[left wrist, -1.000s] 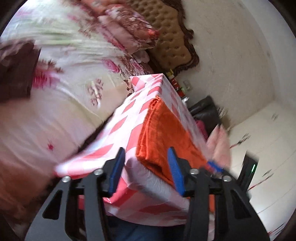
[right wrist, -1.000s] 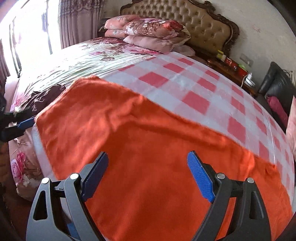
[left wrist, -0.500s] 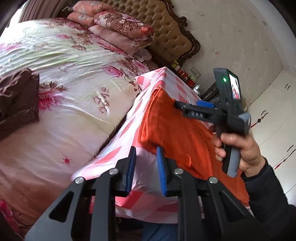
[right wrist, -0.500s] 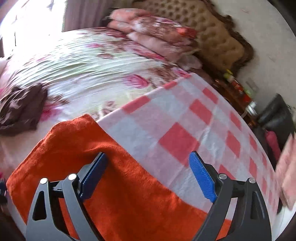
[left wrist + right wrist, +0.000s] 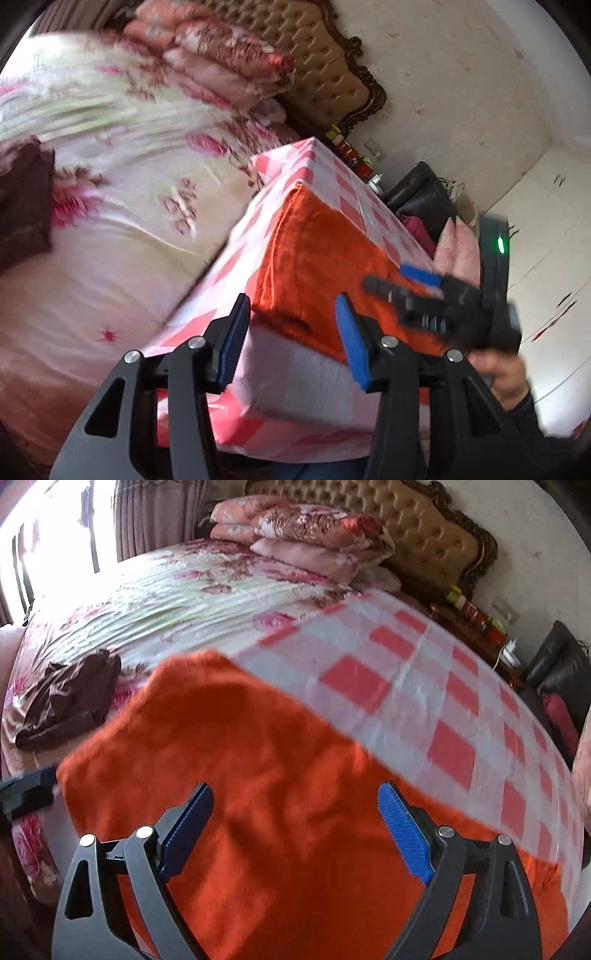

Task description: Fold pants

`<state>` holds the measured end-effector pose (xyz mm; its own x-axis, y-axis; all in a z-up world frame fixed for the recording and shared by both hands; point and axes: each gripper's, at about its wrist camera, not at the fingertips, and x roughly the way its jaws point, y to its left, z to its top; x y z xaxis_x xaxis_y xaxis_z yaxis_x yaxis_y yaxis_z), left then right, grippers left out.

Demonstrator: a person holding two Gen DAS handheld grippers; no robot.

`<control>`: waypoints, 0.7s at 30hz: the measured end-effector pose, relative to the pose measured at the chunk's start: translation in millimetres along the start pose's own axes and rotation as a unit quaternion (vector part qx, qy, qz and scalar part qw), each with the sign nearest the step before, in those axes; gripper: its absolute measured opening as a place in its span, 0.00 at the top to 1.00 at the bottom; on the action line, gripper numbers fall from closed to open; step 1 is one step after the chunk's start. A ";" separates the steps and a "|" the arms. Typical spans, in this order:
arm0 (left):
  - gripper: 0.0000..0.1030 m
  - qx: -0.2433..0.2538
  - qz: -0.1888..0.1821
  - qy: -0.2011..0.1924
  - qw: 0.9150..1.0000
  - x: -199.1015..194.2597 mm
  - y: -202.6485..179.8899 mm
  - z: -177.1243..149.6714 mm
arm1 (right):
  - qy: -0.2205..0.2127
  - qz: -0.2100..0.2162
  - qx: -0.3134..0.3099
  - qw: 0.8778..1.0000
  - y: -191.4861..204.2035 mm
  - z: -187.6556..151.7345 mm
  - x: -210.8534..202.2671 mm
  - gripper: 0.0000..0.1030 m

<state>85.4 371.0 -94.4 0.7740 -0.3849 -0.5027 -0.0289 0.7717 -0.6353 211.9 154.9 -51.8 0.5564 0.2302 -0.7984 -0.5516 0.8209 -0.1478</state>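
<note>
The orange pants [image 5: 280, 775] lie folded on the checked table [image 5: 424, 701]; left gripper [image 5: 291, 339] has just been opening, empty; right gripper [image 5: 295, 830] wide apart at six o'clock; next, I think, grasp an edge.

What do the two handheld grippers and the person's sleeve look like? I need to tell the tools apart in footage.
Both the left gripper and the right gripper have black angular frames with silver pivot bolts and ribbed blue pads. Seen from the left camera, the right gripper has a black handle with a green light. The hand holding it comes out of a dark sleeve.
</note>
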 end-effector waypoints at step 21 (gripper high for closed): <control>0.79 -0.071 -0.017 -0.007 0.997 -14.1 24.0 12.4 | 0.031 0.163 0.099 0.981 -18.6 12.6 -2.4 0.15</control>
<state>81.6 401.3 -95.4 0.7850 -0.4023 -0.4711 -0.0903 0.6780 -0.7295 228.6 145.6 -39.7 0.3286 0.4697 -0.8194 -0.5588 0.7961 0.2322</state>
